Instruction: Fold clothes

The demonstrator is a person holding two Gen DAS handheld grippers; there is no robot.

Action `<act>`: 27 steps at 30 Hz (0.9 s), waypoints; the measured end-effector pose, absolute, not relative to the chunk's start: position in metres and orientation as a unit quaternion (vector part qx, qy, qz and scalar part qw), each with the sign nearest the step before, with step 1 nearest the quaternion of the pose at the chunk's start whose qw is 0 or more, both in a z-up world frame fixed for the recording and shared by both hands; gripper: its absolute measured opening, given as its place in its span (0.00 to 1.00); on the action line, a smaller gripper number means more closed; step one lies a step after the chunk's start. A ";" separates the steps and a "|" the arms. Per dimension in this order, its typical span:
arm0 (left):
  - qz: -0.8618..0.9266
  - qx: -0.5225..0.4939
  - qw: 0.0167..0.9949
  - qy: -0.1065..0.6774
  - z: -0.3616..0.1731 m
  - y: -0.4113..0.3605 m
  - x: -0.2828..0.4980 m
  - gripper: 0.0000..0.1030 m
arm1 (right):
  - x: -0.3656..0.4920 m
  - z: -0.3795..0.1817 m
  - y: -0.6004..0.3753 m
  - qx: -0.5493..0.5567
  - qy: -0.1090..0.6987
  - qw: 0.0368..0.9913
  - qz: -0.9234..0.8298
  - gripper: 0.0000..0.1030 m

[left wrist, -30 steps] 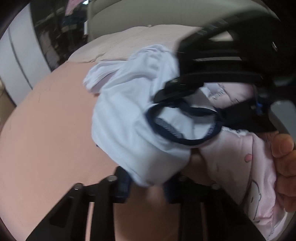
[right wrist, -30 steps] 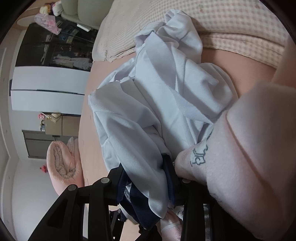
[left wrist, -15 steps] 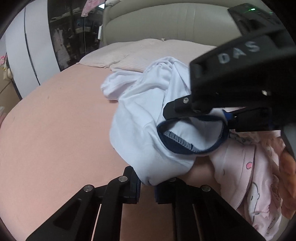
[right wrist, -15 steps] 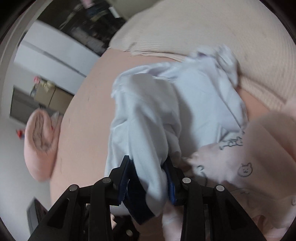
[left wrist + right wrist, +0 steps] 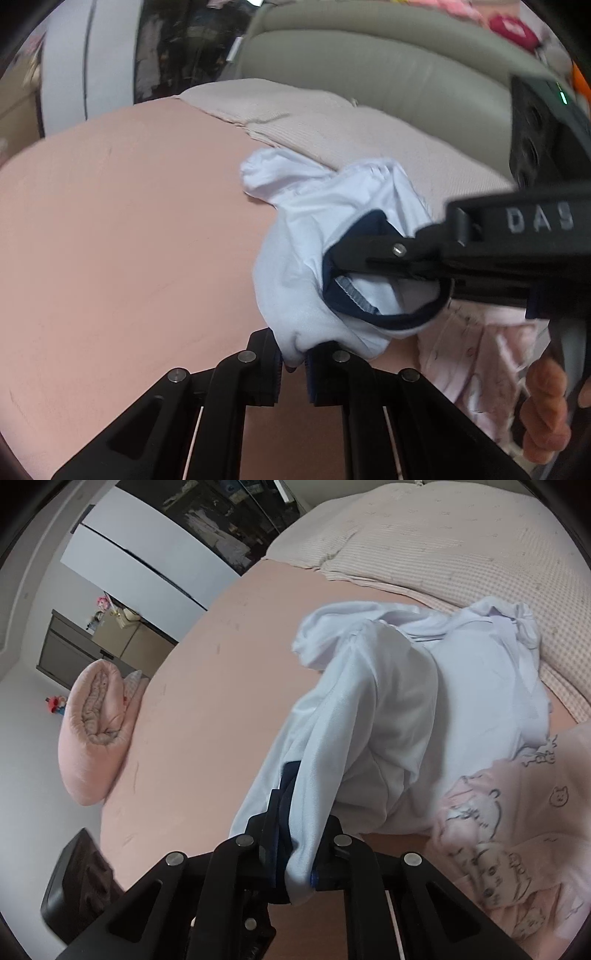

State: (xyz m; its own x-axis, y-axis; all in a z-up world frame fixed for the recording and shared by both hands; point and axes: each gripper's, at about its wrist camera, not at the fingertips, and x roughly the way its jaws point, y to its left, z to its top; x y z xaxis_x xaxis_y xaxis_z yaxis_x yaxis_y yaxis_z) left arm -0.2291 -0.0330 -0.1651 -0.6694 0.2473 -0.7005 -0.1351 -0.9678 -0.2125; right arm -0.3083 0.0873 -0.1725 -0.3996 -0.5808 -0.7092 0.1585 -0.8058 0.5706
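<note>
So there's this big bed with a smooth salmon-pink sheet (image 5: 122, 236) and a checked pale-pink quilt (image 5: 454, 542) bunched near the padded grey headboard (image 5: 369, 62) – a rolled pink blanket (image 5: 96, 734) sits off the far edge. On the sheet, beside a pink fleece garment printed with little bears (image 5: 517, 819), is the crumpled white t-shirt with a navy neckband (image 5: 314, 258), partly lifted. The left gripper (image 5: 293, 363) is clamped tight on a fold of its white fabric. The right gripper (image 5: 299, 864) is closing its jaws on the shirt at the collar – cloth already pinched between them
</note>
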 end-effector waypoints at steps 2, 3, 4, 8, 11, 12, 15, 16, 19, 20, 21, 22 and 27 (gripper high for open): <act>0.910 -0.391 0.107 -0.087 -0.161 -0.041 -0.221 0.08 | -0.304 -0.166 0.080 0.494 -0.196 0.241 -0.812 0.09; 0.910 -0.388 0.108 -0.094 -0.158 -0.045 -0.216 0.08 | -0.301 -0.162 0.074 0.490 -0.180 0.249 -0.816 0.09; 0.909 -0.388 0.112 -0.101 -0.157 -0.049 -0.214 0.08 | -0.298 -0.157 0.067 0.486 -0.166 0.258 -0.818 0.09; 0.907 -0.380 0.120 -0.132 -0.148 -0.067 -0.197 0.08 | -0.290 -0.142 0.043 0.478 -0.157 0.290 -0.814 0.09; 0.908 -0.374 0.124 -0.144 -0.142 -0.080 -0.180 0.08 | -0.282 -0.132 0.027 0.474 -0.153 0.316 -0.808 0.09; 0.910 -0.370 0.123 -0.144 -0.140 -0.081 -0.175 0.08 | -0.279 -0.129 0.021 0.473 -0.154 0.325 -0.805 0.09; 0.917 -0.354 0.118 -0.142 -0.136 -0.091 -0.159 0.08 | -0.266 -0.120 0.000 0.476 -0.153 0.353 -0.791 0.09; 0.917 -0.351 0.119 -0.150 -0.132 -0.096 -0.153 0.08 | -0.262 -0.117 -0.008 0.476 -0.148 0.362 -0.788 0.09; 0.918 -0.343 0.115 -0.165 -0.130 -0.105 -0.134 0.08 | -0.247 -0.113 -0.029 0.478 -0.132 0.390 -0.776 0.09; 0.919 -0.339 0.113 -0.165 -0.130 -0.108 -0.136 0.08 | -0.242 -0.112 -0.036 0.480 -0.129 0.399 -0.771 0.09; 0.921 -0.337 0.109 -0.164 -0.129 -0.110 -0.130 0.08 | -0.237 -0.111 -0.043 0.483 -0.127 0.407 -0.765 0.09; 0.922 -0.335 0.105 -0.162 -0.128 -0.113 -0.121 0.08 | -0.232 -0.111 -0.049 0.486 -0.130 0.415 -0.758 0.09; 0.926 -0.324 0.084 -0.176 -0.128 -0.129 -0.091 0.08 | -0.206 -0.110 -0.077 0.497 -0.143 0.453 -0.727 0.09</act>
State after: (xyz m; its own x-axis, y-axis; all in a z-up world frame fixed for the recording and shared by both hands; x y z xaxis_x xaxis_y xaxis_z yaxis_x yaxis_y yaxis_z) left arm -0.0914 -0.1286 -0.1276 -0.7755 0.2702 -0.5706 -0.0419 -0.9238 -0.3806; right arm -0.2065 -0.0766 -0.1103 -0.0965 -0.7998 -0.5925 0.5160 -0.5492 0.6574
